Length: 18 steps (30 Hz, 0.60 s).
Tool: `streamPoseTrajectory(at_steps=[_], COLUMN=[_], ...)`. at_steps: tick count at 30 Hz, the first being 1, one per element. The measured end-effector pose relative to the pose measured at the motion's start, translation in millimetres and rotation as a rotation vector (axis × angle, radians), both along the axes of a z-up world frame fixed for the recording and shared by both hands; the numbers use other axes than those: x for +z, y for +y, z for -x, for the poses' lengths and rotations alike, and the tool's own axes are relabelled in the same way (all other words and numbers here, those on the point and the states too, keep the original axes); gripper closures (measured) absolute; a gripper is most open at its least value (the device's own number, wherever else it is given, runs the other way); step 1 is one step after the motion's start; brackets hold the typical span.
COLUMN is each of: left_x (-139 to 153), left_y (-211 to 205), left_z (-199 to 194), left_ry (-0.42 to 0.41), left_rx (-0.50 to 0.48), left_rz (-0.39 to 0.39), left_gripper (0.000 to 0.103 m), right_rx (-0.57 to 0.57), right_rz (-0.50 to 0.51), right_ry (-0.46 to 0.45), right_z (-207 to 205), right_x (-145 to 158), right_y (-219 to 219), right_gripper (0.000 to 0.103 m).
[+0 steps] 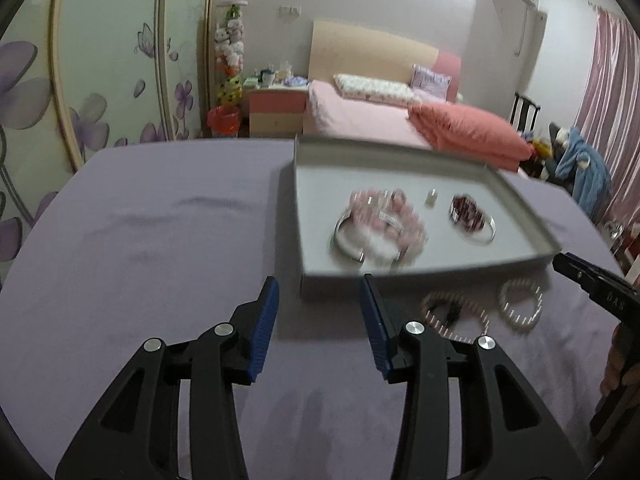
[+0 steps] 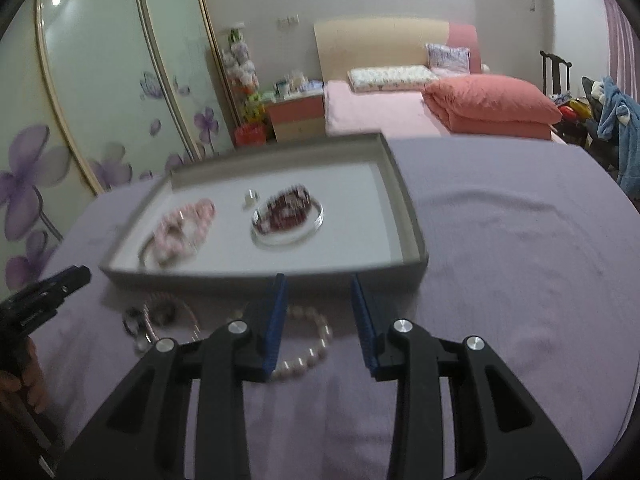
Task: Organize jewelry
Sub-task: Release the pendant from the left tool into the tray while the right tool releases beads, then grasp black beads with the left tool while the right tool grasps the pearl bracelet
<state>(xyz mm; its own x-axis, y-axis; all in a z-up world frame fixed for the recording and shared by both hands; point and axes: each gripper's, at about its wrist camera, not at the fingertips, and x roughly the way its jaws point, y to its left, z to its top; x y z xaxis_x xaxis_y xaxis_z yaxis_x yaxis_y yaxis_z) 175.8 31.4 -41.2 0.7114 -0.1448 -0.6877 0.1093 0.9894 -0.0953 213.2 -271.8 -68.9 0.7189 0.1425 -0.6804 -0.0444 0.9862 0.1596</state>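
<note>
Two bracelets are not yet in the tray [image 1: 400, 278]: a pearl bracelet [image 1: 520, 304] and a thin beaded one [image 1: 456, 314] with a dark charm, both on the purple cloth of the table [image 1: 140, 240], just in front of the tray's near wall, lower right of the left wrist frame. Already inside the tray we see a pink bead bracelet [image 1: 394, 216] lying on a silver bangle [image 1: 346, 238], a small ring [image 1: 431, 197], and a dark red bead piece [image 1: 466, 208] resting in a second bangle. Motion blur softens all of it.

Left gripper [image 1: 320, 286] has its jaws partly open and empty, hovering above the cloth near the tray's front left corner. Right gripper [image 2: 318, 284] likewise has its jaws partly open with nothing gripped; in the right wrist frame the pearl bracelet [image 2: 308, 344] lies on the cloth below them, its left side hidden behind the left blue pad.

We judge the step to be the approach for the next pickup, with most pieces already placed. Next move probably calls for lowering one gripper over a loose bracelet, pinching one side of the loop, then lifting it clear of the near wall into a bare part of the tray.
</note>
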Motion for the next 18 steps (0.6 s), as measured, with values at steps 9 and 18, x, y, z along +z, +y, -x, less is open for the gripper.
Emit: streamPoseTrajectory(at_steps=[9, 18], left_x=[-12, -26], left_y=[-20, -48], left_z=[9, 9], left_ry=[0.037, 0.073], left_rx=[-0.102, -0.178], left_rz=[-0.021, -0.080], left_gripper=[0.060, 0.060], right_rx=[0.017, -0.003], right_rz=[0.110, 0.136], right_ry=[0.117, 0.120], right_z=[-5, -4], right_x=[-32, -33], right_y=[17, 8], right_gripper=[0.073, 0.092])
